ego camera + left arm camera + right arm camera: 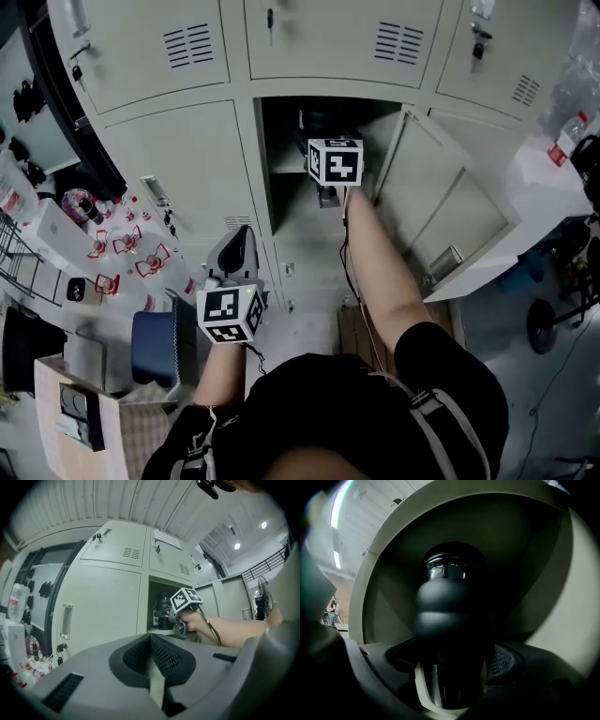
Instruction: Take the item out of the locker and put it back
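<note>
A black bottle (451, 616) with a bulging grip and a clear neck stands on the shelf inside the open locker compartment (286, 141). My right gripper (452, 667) reaches into that compartment with its jaws wide apart on either side of the bottle. A thin gap shows on each side, so the pads do not press it. From the left gripper view the bottle (162, 603) shows dark behind the right gripper's marker cube (185, 600). My left gripper (153, 667) hangs low outside the locker, shut with nothing in it.
The locker door (450, 202) swings open to the right of my arm. Closed locker doors (178, 159) surround the compartment. A cluttered table (56, 244) with small red-and-white items and a blue container (155, 347) sits at the left. A wheeled cart (541, 323) stands at the right.
</note>
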The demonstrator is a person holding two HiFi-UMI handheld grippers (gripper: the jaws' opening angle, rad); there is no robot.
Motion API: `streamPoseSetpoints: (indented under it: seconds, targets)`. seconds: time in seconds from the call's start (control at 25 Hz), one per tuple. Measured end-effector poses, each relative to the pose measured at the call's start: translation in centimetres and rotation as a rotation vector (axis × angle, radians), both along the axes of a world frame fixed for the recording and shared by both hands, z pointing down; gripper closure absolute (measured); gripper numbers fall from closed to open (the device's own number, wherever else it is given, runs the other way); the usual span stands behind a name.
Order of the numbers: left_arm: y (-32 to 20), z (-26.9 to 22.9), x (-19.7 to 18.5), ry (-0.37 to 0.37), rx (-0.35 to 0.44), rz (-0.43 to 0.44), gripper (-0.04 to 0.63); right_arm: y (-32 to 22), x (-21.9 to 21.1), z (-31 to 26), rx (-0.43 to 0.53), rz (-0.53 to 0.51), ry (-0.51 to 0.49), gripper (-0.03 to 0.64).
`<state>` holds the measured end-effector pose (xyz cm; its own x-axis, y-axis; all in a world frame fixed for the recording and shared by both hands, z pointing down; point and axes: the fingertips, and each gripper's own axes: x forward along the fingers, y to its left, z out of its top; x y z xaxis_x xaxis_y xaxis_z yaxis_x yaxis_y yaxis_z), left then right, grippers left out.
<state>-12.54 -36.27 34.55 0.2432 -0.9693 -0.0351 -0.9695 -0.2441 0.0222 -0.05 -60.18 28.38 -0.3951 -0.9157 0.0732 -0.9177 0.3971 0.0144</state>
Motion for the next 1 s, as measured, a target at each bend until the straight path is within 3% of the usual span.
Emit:
streamPoseSetpoints:
  seconds: [0.56,1.0]
  targets:
    - [0.6,0.5,-0.9,-0.007,-0.022,-0.013,0.583,0.6,-0.2,-0.1,-0.030,-0.039,0.003,0.213]
    - [1.8,1.2,1.0,-0.003,-0.031,0.043,0.583,3.8,0.3,-0.2,-0.192,-0.156,-0.085,0.213]
